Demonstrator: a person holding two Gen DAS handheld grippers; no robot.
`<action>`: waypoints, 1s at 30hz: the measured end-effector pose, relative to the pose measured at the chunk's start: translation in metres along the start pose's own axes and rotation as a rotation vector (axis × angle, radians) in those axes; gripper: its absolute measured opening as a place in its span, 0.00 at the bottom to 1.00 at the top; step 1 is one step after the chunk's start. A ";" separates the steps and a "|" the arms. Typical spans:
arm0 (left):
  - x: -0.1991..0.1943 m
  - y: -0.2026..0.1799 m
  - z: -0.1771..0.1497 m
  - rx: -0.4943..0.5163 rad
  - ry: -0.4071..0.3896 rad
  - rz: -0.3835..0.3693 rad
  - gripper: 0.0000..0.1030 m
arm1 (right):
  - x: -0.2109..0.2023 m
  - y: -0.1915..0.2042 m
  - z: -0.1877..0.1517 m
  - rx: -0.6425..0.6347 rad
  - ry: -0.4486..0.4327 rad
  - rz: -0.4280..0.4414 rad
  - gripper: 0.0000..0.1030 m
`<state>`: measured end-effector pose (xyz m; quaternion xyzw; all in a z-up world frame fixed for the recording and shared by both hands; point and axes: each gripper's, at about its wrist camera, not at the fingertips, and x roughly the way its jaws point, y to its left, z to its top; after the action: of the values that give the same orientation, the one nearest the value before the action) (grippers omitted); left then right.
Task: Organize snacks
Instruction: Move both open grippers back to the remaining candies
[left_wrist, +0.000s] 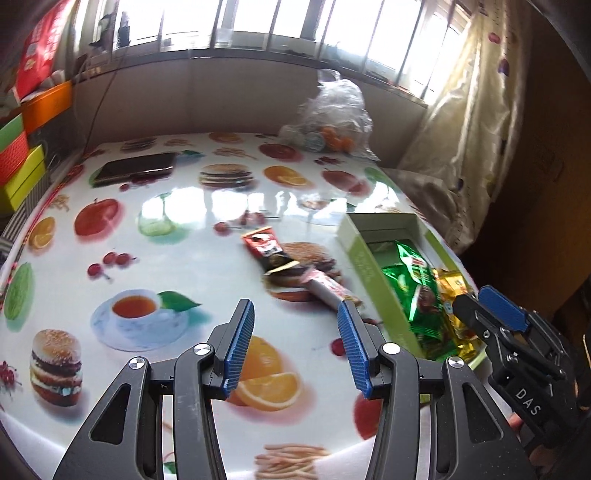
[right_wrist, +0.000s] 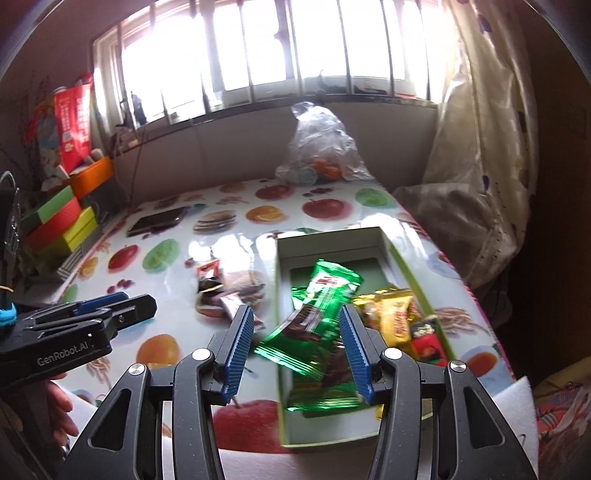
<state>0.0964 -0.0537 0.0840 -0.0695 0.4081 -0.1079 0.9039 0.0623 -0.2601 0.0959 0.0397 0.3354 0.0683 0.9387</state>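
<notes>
Box (right_wrist: 280, 332) already holds green packets (right_wrist: 317, 306) and gold ones (right_wrist: 395, 314). Red packets (left_wrist: 295, 273), two it seems through blur, lie on the table (left_wrist: 184, 229) beside it. Left gripper (left_wrist: 295, 314) and right gripper (right_wrist: 295, 325) gape, empty.

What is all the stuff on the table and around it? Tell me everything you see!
green box: one, open, right side of table
green snack packets: at least two, shiny, in the box
gold snack packet: one, in the box, right of the green ones
red packet: one, in the box, near end
red-and-brown snack packets: about two, on the table left of the box
dark phone: one, far left of table
clear plastic bag: one, orange things inside, far edge
coloured boxes: several stacked, green, red, yellow, orange, left of the table
curtain: cream, right
table: one, food-print cover
left gripper: open
right gripper: open, over the box
</notes>
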 end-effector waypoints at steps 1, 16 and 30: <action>0.000 0.004 0.000 -0.006 -0.002 0.003 0.47 | 0.003 0.004 0.001 -0.004 0.006 0.010 0.47; 0.011 0.053 -0.006 -0.094 0.018 0.039 0.47 | 0.072 0.059 0.007 -0.165 0.144 0.121 0.47; 0.028 0.070 -0.005 -0.125 0.044 0.044 0.47 | 0.127 0.071 0.007 -0.247 0.246 0.102 0.47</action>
<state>0.1206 0.0072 0.0458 -0.1144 0.4354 -0.0636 0.8907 0.1572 -0.1704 0.0304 -0.0675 0.4345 0.1610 0.8836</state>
